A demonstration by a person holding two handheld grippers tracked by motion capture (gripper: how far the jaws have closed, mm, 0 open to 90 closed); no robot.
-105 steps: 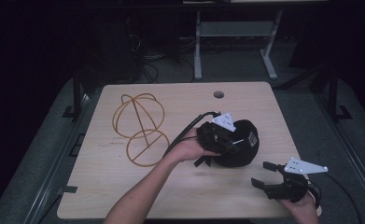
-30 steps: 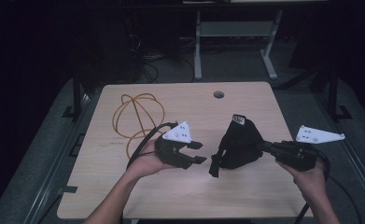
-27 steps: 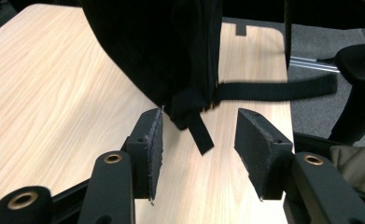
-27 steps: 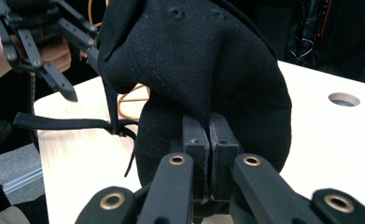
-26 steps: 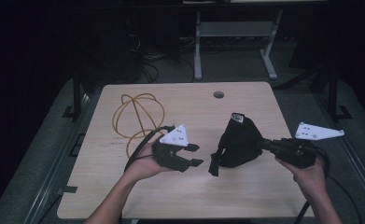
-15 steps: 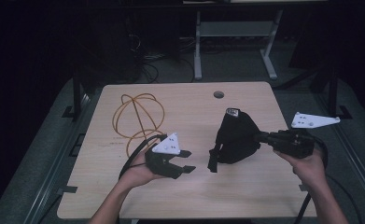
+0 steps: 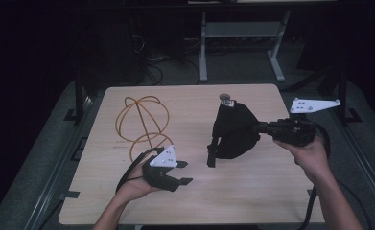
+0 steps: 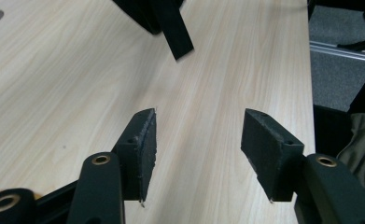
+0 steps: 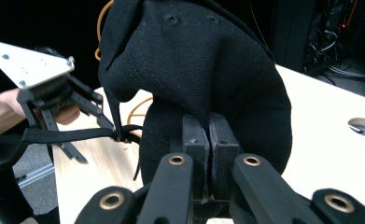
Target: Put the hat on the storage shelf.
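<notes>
Pale wood grain covers the one table point(image 7: 252, 191), a rounded board on a dark frame, with grey carpet around it and a metal stand and loose cables in the dim room behind. One round hole point(image 7: 223, 97) is cut near the table's far edge.

Two larger things are in the scene. One is an orange wire sphere frame point(image 7: 142, 116) with a smaller ring below it, standing on the left half of the table. The other is a black cap point(image 7: 233, 129), held up above the right half of the board with its crown turned sideways; one black strap point(image 7: 213, 153) hangs from it toward the wood. Nothing sits inside the wire frame or inside the cap as far as can be seen.

Two grippers are in the person's hands. The right gripper point(image 9: 209, 140) is clamped on the cap's fabric, its pads pressed together with the cloth pinched between them, out over the table's right side. The left gripper point(image 7: 180, 172) is low over the near left part of the table, just in front of the wire frame and well apart from the cap. Its jaws have just been opening and stand parted with bare wood between them; the strap end point(image 8: 173, 32) dangles ahead of them, untouched.
</notes>
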